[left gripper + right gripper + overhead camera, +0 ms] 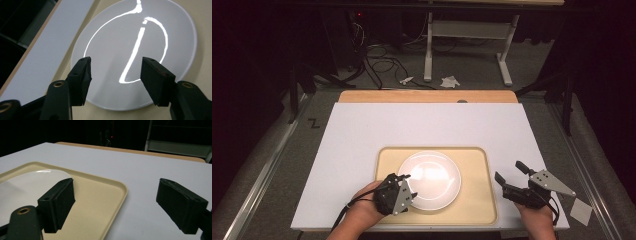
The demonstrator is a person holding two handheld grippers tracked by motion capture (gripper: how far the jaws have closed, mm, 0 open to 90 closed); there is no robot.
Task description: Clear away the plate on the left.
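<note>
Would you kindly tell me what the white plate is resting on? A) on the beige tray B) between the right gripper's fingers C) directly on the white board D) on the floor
A: in the high view the white plate lies flat inside the beige tray, which sits on the white board; the left gripper hovers over the plate's near-left rim with its fingers apart.

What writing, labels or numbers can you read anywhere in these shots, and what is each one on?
"Z": a black mark on the grey floor, left of the white table; it may be tape rather than a letter.
White plate: no text, just light reflections.
Beige tray: no text.
Paper scraps on the floor: too small to read.
</note>
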